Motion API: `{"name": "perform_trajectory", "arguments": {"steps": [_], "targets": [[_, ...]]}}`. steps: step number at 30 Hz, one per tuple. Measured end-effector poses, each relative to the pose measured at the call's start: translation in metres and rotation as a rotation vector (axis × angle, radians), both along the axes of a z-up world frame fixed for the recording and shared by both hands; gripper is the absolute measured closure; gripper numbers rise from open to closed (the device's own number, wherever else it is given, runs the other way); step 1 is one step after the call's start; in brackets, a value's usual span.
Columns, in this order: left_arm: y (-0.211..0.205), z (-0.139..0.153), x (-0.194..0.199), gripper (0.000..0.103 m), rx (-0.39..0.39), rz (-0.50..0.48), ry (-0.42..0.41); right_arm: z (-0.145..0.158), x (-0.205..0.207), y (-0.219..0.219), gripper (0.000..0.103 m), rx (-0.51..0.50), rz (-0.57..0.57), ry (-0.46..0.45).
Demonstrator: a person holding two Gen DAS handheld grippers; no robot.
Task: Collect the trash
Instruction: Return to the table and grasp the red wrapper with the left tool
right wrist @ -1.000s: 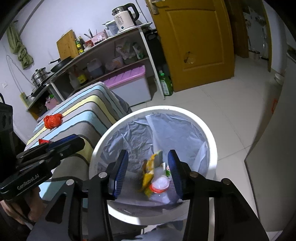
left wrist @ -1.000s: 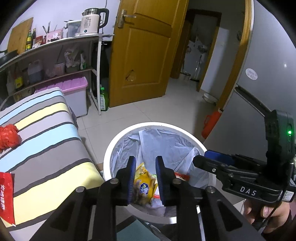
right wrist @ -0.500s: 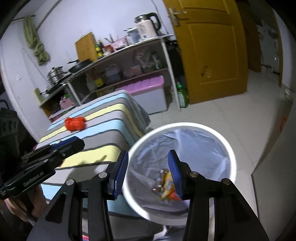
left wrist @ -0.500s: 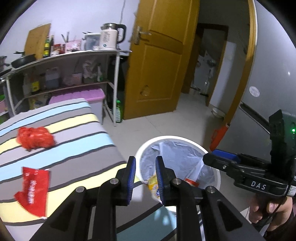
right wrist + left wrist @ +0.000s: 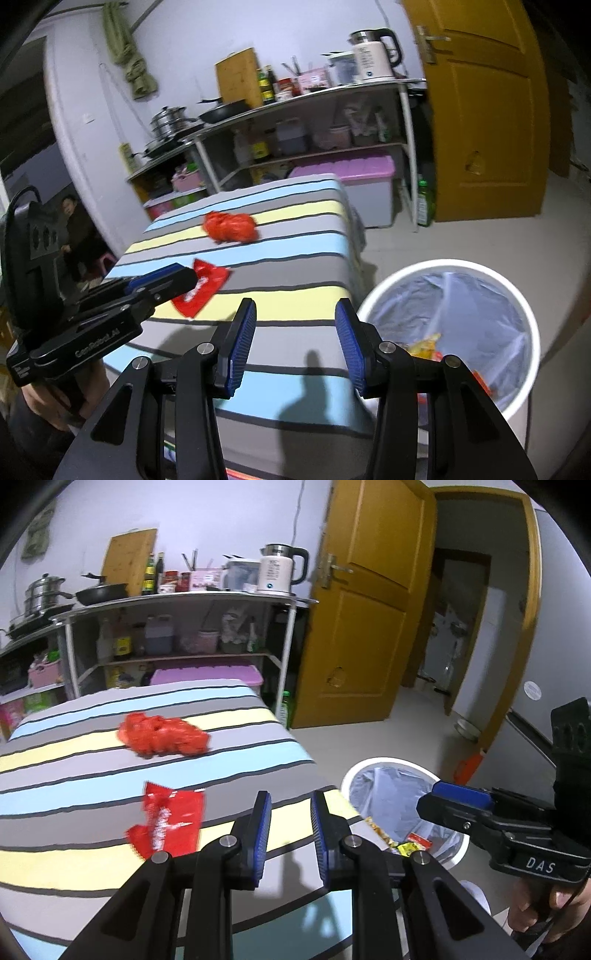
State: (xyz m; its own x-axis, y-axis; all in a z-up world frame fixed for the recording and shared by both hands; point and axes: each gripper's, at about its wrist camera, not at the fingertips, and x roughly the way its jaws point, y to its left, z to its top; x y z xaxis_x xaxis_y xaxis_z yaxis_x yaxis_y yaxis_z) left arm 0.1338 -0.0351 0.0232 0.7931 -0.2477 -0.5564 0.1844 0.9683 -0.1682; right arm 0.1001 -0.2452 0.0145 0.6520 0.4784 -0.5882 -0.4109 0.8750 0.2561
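A crumpled red plastic bag (image 5: 162, 734) (image 5: 231, 227) lies on the striped tablecloth (image 5: 74, 775) (image 5: 295, 273). Nearer to me lies a flat red wrapper (image 5: 168, 819) (image 5: 201, 288). My left gripper (image 5: 290, 812) hovers over the table's near right corner, open by a narrow gap, nothing between its fingers. My right gripper (image 5: 295, 321) stands wider open and empty, above the table edge. The white bin (image 5: 388, 766) (image 5: 443, 264) with a grey liner stands on the floor to the right, with yellow and red wrappers (image 5: 406, 847) (image 5: 424, 345) inside. Each gripper shows in the other's view (image 5: 458, 801) (image 5: 181, 275).
Behind the table is a metal shelf (image 5: 184, 598) with a kettle (image 5: 280, 568), pans and bottles. A purple-lidded box (image 5: 207, 674) and a green bottle (image 5: 283, 709) stand under and beside it. A yellow door (image 5: 362, 627) stands open. A person (image 5: 77, 236) sits at far left.
Both grippers have risen and swung left, from directly over the bin to the table edge. The bin has slid to the right; the red bag and wrapper now lie ahead. Jaw gaps unchanged.
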Motion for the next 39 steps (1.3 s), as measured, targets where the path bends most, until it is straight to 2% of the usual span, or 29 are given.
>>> {"name": "perform_trajectory", "arguments": {"steps": [11, 22, 32, 39], "targets": [[0.045, 0.002, -0.026, 0.082, -0.004, 0.082, -0.014, 0.002, -0.007, 0.043, 0.057, -0.014, 0.097, -0.009], [0.076, -0.001, -0.035, 0.082, -0.017, 0.145, -0.011, 0.0, -0.009, 0.073, 0.057, -0.037, 0.155, -0.01], [0.099, -0.013, -0.027, 0.082, -0.026, 0.19, 0.016, -0.007, 0.0, 0.088, 0.057, -0.051, 0.174, 0.005], [0.101, -0.018, -0.016, 0.082, -0.018, 0.189, 0.034, -0.009, 0.008, 0.096, 0.057, -0.051, 0.186, 0.008]]}}
